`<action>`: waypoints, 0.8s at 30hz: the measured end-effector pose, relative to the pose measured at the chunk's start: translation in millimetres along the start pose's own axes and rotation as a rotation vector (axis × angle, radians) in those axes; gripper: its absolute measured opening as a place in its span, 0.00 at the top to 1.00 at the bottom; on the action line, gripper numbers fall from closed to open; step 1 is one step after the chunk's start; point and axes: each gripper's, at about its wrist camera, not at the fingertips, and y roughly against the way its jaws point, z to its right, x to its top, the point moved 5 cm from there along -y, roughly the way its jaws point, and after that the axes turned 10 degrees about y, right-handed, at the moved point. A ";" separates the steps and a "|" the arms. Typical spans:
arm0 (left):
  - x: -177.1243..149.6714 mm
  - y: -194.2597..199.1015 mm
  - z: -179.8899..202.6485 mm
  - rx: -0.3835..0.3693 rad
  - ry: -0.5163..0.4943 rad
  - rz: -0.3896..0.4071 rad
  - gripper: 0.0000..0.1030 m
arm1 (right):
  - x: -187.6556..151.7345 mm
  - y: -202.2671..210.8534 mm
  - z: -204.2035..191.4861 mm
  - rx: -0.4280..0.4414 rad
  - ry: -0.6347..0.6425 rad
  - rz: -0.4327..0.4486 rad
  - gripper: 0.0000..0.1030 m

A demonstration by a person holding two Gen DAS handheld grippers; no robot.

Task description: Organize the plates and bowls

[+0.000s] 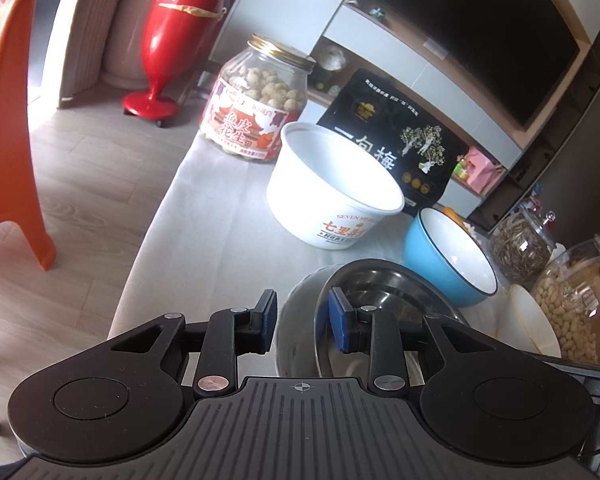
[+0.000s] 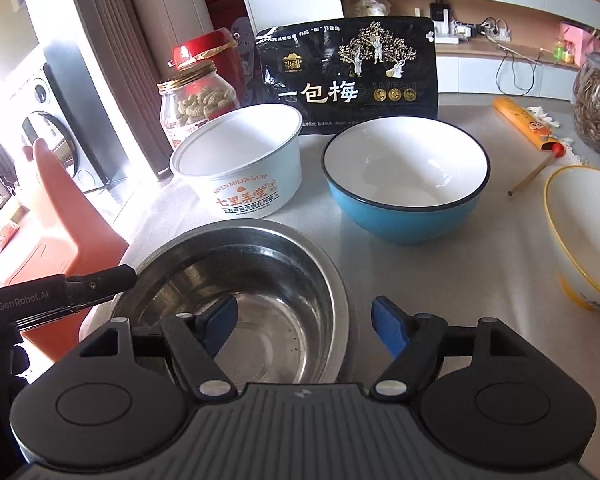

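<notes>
We work with both grippers at the steel bowl [image 2: 236,300], which sits at the lower centre of the right wrist view on the pale bench [image 2: 460,264], nearest to us among the dishes. The left gripper [image 1: 302,324] has its fingers parted and straddling the bowl's near rim, one blue pad [image 1: 342,324] inside the bowl and the other outside it; the pads do not appear to press on the metal, so we treat this grip as released. The right gripper [image 2: 304,326] also stands released, its fingers wide apart with the right-hand rim of the bowl between them and nothing clamped. To do this step well, we judge that each gripper should settle so the rim sits deep between the pads before closing, and that both should close evenly, since thin polished steel will likely slip under a shallow pinch. The bowl is round, shallow-walled and mirror-bright inside, with a broad rolled rim, and it is empty. In the left wrist view it seems to rest inside or against a second grey vessel at its left; we cannot tell which. Beyond it, towards the upper middle of the right wrist view, stand the white paper tub [image 2: 240,164] and the blue bowl [image 2: 406,184] with its white interior, well apart from each other. The yellow-rimmed bowl [image 2: 584,236] lies at the right edge.
</notes>
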 end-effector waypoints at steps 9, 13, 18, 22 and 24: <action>-7.4 -8.6 -6.7 -0.012 0.012 -0.073 0.66 | -23.2 -24.3 -6.9 0.149 -0.102 -0.140 0.28; -7.7 -8.0 -11.9 -0.009 0.032 -0.066 0.66 | -23.6 -25.7 -18.5 0.123 -0.077 -0.133 0.24; -0.6 -4.3 -24.0 -0.005 0.085 -0.023 0.67 | -18.7 -29.9 -26.8 0.181 -0.077 -0.130 0.24; 9.4 12.1 -20.6 -0.031 0.100 0.104 0.67 | -13.3 -16.5 -11.2 0.167 -0.095 -0.066 0.24; 17.9 25.1 -13.5 -0.033 0.095 0.194 0.67 | -11.8 0.0 4.7 0.127 -0.086 -0.014 0.24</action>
